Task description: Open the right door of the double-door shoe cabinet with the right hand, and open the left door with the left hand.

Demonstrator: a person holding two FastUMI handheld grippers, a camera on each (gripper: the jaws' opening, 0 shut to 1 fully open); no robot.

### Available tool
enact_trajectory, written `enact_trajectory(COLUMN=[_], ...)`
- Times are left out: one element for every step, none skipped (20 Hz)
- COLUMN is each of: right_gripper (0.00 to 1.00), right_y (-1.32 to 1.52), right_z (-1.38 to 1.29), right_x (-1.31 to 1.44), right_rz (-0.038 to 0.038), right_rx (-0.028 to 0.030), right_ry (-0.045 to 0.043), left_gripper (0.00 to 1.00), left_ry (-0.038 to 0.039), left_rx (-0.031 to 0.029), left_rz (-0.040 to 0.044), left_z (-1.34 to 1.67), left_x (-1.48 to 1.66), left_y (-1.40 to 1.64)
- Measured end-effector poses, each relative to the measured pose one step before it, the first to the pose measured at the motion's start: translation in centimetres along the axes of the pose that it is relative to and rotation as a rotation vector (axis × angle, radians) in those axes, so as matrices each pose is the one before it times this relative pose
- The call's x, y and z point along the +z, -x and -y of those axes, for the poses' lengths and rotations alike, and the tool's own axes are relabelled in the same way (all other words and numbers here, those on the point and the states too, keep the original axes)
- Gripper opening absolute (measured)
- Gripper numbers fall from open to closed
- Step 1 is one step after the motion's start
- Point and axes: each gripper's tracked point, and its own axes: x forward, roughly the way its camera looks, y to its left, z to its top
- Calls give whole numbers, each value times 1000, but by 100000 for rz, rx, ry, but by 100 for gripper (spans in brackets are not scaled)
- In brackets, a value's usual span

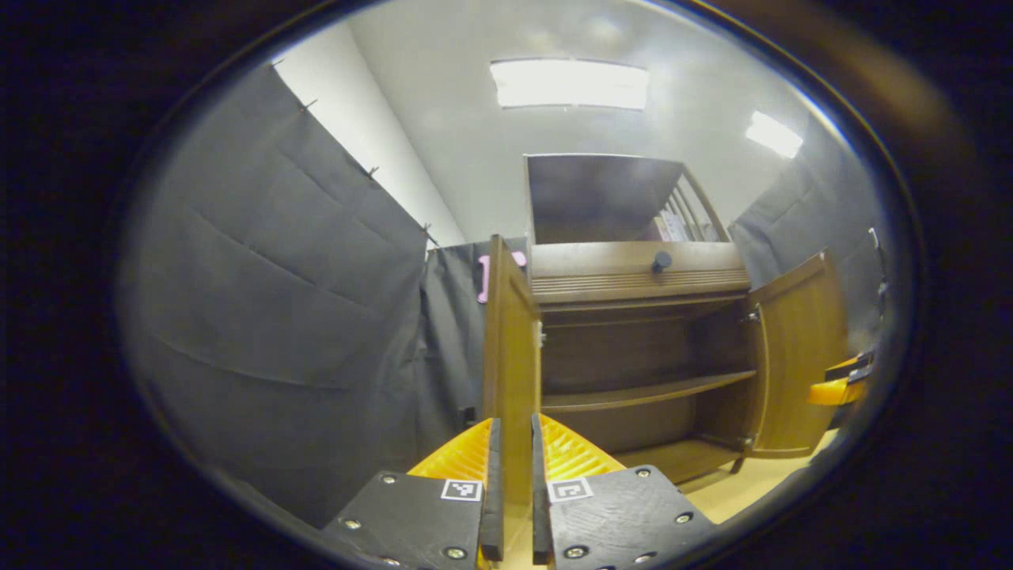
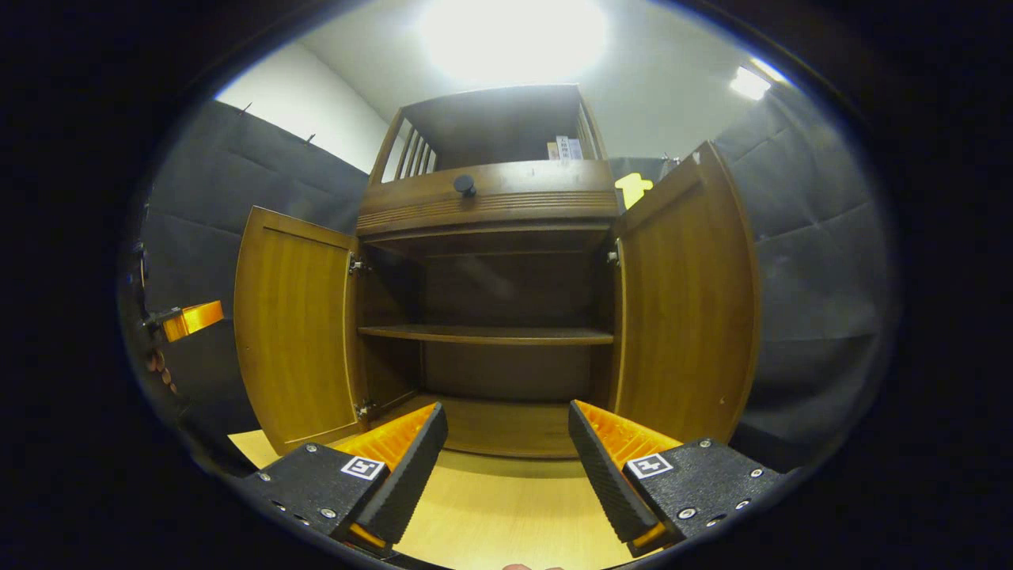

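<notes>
Both doors of the wooden shoe cabinet [image 2: 491,261] stand swung wide, with the bare middle shelf [image 2: 484,336] and the cabinet's floor open to view. In the left gripper view, the left tongs [image 1: 516,475] are closed on the free edge of the left door [image 1: 510,372], which rises edge-on straight up from between the two fingers, one finger pressed to each face of the panel. Beyond and to the right of those tongs lies the open interior, and farther right the right door [image 1: 795,360] hangs outward, with the other gripper just past its outer edge at the rim of the view.

In the right gripper view, the right tongs [image 2: 506,443] are spread well apart and hold nothing, hovering low in front of the cabinet and facing squarely into it. The light wooden desk [image 2: 506,514] runs beneath them up to the cabinet's base. Ahead and to the right of these tongs the right door [image 2: 684,301] stands near, apart from both fingers. Ahead and to the left, the left door [image 2: 293,324] stands open, with the left tongs [image 2: 190,318] at its far edge. Above the doors a drawer front carries a dark round knob [image 2: 464,184], and an open upper shelf [image 2: 491,127] tops the cabinet. Dark cloth hangs on either side.
</notes>
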Motion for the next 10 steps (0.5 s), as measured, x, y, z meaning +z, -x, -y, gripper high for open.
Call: enact_trajectory(right_gripper=[95, 94, 95, 96, 95, 96, 96, 94, 95, 94], right_y=[-146, 80, 61, 284, 315, 195, 251, 163, 332, 444], right_z=[73, -175, -216, -229, -313, -367, -556, -409, -258, -6], right_x=[379, 296, 259, 287, 20, 141, 185, 193, -133, -319], right_rz=[1396, 1379, 1156, 500, -808, -1033, 728, 1480, 783, -427], right_rx=[-577, 338, 716, 632, 929, 1495, 1911, 1961, 710, 138], right_ry=[19, -1126, -1624, -1250, -1098, -1581, -1127, 45, 698, 1272], left_gripper=[12, 17, 30, 32, 34, 34, 47, 59, 72, 89], left_ry=[1527, 1650, 1117, 680, -228, 44, 814, 619, 530, 395], left_rx=[-1493, -2103, -2490, -1696, -621, 1004, 1791, 664, -375, -379], left_rz=[-784, -294, 302, 116, 799, 1774, 2378, 276, -1406, -2499], left_z=[1391, 1395, 1525, 1117, 847, 391, 400, 756, 952, 983], left_x=[-78, 200, 418, 509, 378, 253, 380, -279, -423, -717], left_y=[-350, -79, -258, 74, 26, 632, 262, 29, -113, 10])
